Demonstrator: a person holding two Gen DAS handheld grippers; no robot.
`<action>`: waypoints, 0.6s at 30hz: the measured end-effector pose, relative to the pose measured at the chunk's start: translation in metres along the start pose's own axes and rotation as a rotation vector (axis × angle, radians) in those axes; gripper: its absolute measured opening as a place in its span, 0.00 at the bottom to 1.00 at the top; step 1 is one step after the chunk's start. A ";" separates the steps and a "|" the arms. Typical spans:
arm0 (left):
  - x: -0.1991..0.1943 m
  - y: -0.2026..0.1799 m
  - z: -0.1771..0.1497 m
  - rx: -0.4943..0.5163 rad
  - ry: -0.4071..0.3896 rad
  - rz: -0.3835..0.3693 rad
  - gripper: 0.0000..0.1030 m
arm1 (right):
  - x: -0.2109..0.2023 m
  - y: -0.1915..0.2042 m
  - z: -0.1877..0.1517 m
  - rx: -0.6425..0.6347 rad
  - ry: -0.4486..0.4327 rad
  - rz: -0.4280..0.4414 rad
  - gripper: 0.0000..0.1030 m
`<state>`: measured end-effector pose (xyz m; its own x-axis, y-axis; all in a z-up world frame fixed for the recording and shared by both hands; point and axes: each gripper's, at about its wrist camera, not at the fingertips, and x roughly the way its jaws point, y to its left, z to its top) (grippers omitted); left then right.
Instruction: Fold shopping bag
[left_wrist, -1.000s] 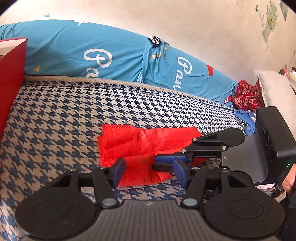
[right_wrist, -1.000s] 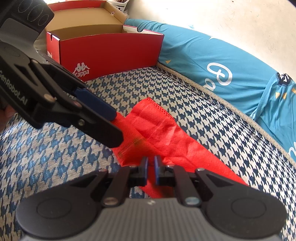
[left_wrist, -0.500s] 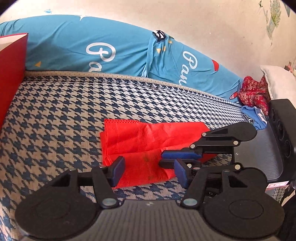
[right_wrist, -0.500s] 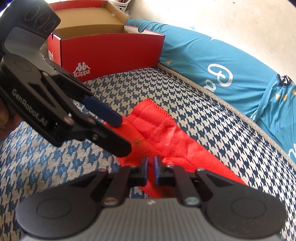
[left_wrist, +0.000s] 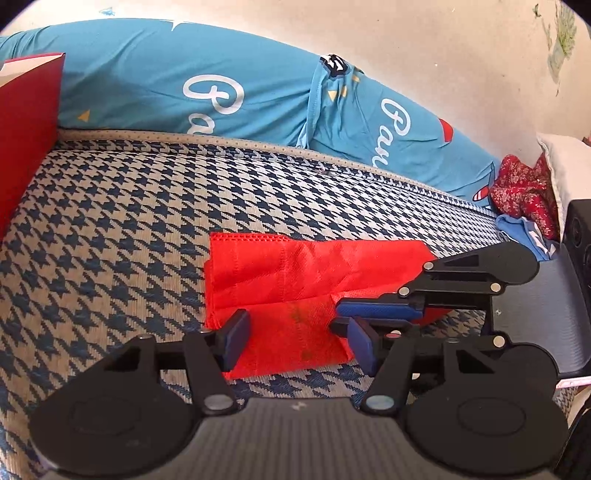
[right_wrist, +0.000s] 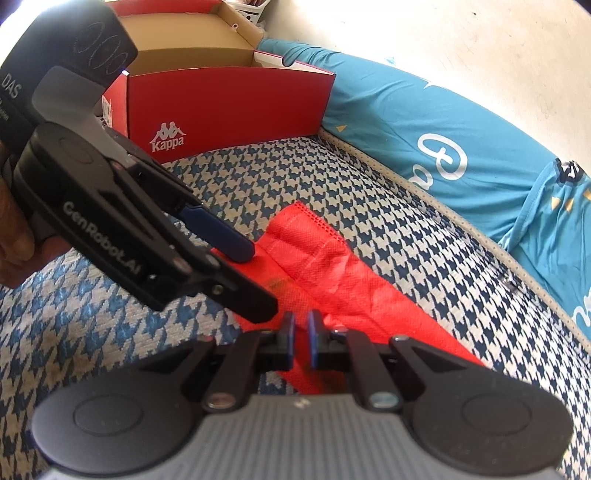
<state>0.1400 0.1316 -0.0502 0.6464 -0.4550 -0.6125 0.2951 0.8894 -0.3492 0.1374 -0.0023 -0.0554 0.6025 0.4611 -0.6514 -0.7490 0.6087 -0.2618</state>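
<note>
Red shopping bag (left_wrist: 295, 273) flat on the bed (left_wrist: 122, 229), just ahead of both tongs. Left tongs (left_wrist: 299, 341) wide apart over near edge; right tongs (right_wrist: 301, 341) nearly together, grip unclear. Best to pinch one layer only, then fold slowly.

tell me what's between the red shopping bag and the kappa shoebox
Only bare houndstooth mattress cover lies between the red shopping bag and the Kappa shoebox; the right wrist view shows it. The left gripper reaches in from the side, not across that stretch.

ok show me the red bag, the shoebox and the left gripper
bag (left_wrist: 295, 269), left wrist view, upper folded layer
shoebox (right_wrist: 229, 103), right wrist view, red front wall
left gripper (left_wrist: 297, 338), left wrist view, between fingertips
</note>
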 end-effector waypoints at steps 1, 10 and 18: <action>0.000 -0.001 0.000 0.003 0.002 0.006 0.56 | -0.001 0.000 0.000 -0.002 -0.001 -0.001 0.07; 0.002 -0.008 0.003 0.027 0.004 0.049 0.56 | -0.009 -0.004 -0.002 0.022 0.002 -0.007 0.07; 0.005 -0.016 0.001 0.042 -0.003 0.097 0.56 | -0.015 -0.010 -0.005 0.057 0.009 -0.010 0.06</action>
<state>0.1390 0.1150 -0.0473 0.6757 -0.3661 -0.6399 0.2599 0.9305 -0.2581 0.1342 -0.0184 -0.0460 0.6068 0.4493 -0.6556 -0.7262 0.6487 -0.2276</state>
